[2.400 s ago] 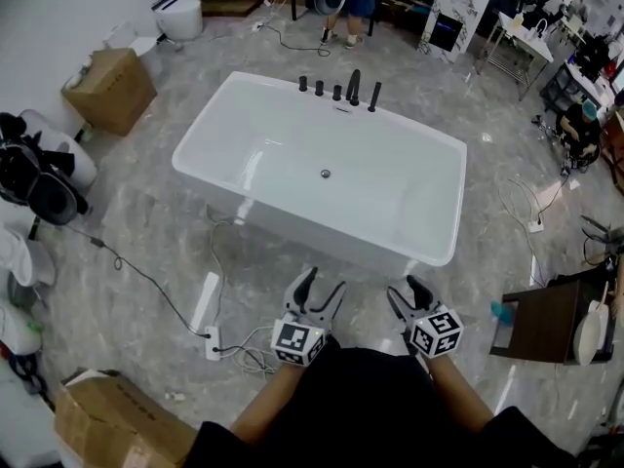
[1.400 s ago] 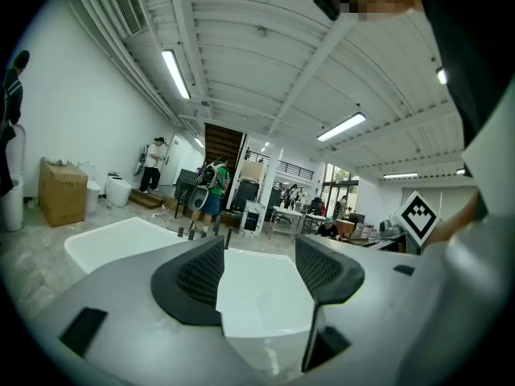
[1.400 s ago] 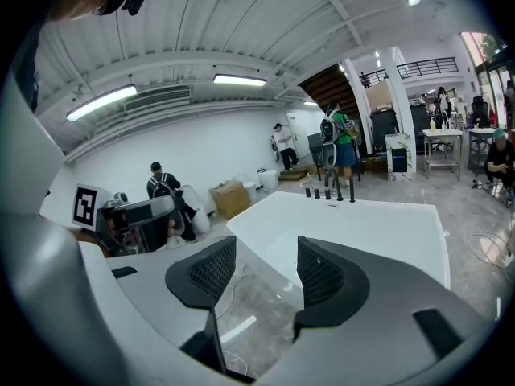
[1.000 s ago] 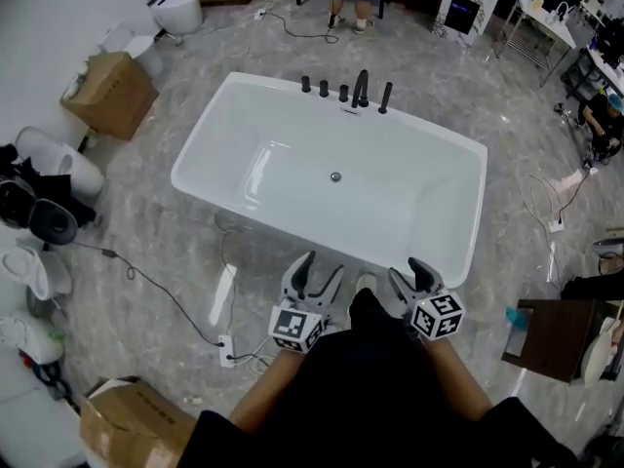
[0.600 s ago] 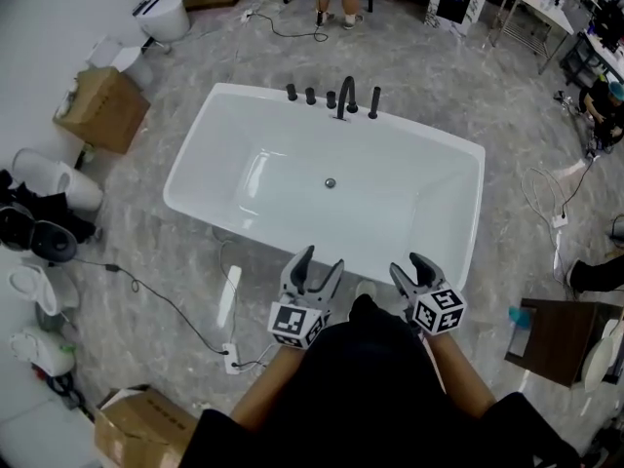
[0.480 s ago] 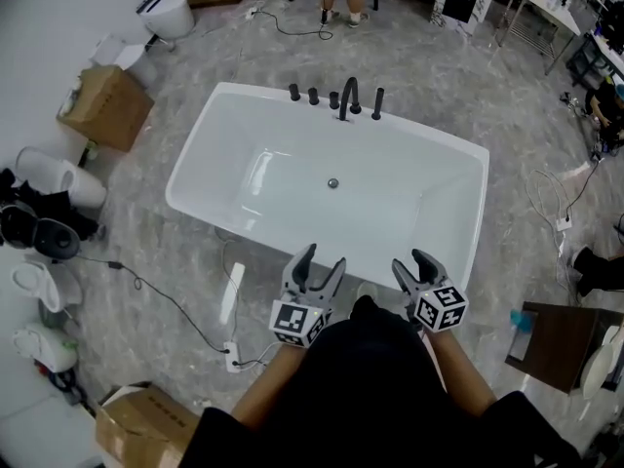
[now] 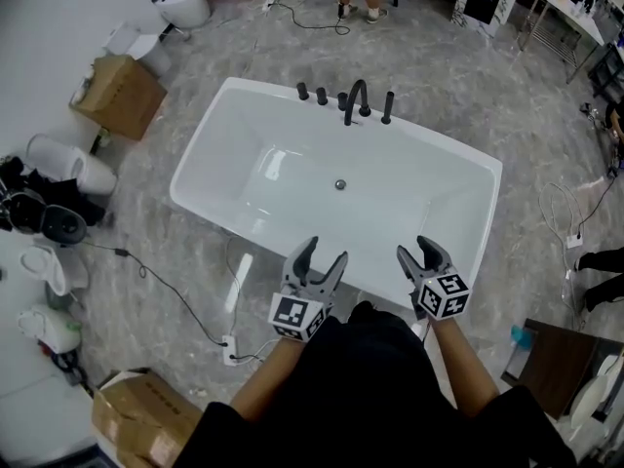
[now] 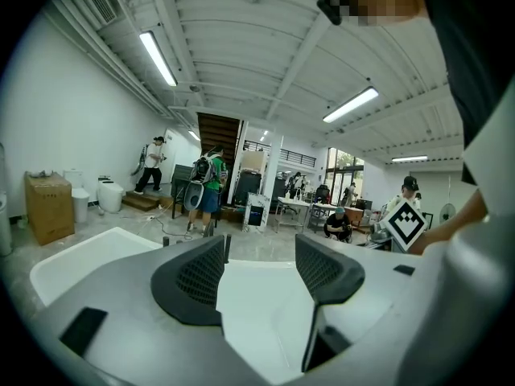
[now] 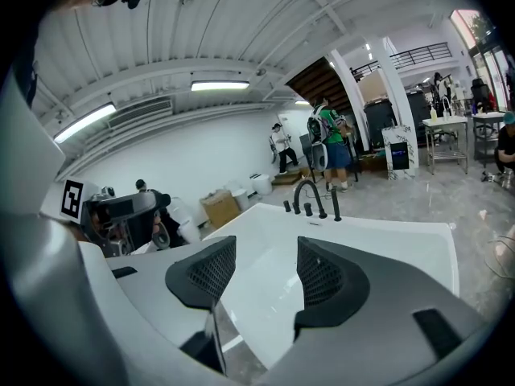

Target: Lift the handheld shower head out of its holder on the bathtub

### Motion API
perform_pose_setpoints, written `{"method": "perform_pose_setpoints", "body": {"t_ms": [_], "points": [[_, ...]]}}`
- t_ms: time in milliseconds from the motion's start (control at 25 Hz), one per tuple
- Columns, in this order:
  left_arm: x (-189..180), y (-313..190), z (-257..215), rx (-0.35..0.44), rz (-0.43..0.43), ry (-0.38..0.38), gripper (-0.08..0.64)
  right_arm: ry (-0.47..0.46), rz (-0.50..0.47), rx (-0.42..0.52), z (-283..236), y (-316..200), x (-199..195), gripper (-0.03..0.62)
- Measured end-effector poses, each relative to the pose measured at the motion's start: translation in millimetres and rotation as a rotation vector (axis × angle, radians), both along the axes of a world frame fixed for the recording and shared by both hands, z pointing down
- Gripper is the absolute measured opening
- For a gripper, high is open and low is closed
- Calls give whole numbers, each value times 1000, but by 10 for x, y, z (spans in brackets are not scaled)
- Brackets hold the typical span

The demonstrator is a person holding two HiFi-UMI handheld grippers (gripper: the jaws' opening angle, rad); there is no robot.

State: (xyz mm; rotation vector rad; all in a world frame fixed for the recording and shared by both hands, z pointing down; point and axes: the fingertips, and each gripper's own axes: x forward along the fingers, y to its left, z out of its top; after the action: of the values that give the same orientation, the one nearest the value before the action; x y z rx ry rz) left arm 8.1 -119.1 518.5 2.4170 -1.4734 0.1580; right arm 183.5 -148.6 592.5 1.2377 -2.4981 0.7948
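The white bathtub (image 7: 419, 203) lies ahead of me on the grey floor. Black fittings stand in a row on its far rim: three knobs, a curved spout (image 7: 355, 97), and at the right end the slim handheld shower head (image 7: 388, 107), upright in its holder. The right gripper view also shows the shower head (image 9: 335, 203), beside the spout (image 9: 311, 196). My left gripper (image 7: 325, 253) and right gripper (image 7: 415, 250) hover at the tub's near rim, far from the fittings. Both are open and hold nothing; the left gripper (image 8: 259, 268) and right gripper (image 9: 267, 276) show bare pads.
A cardboard box (image 7: 119, 96) and white toilets (image 7: 58, 159) stand at the left, with another box (image 7: 146, 417) near my left side. A power strip with cable (image 7: 229, 344) lies on the floor. A dark table (image 7: 546, 369) is at the right. People stand beyond the tub.
The tub has drawn closer and sits lower in the head view. Both grippers stay open, side by side, now a little higher against the near rim.
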Motion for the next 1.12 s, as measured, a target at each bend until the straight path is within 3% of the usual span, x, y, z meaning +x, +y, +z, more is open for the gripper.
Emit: {"method": "perform_pose_setpoints", "body": {"t_ms": [480,1120], "points": [[90,-325,157,-16,10,22,255,24,76,16,181,-847,159,207],[-123,-966,376,-35,52,78,258,86,127,10,436,-2088,-168,207]]}}
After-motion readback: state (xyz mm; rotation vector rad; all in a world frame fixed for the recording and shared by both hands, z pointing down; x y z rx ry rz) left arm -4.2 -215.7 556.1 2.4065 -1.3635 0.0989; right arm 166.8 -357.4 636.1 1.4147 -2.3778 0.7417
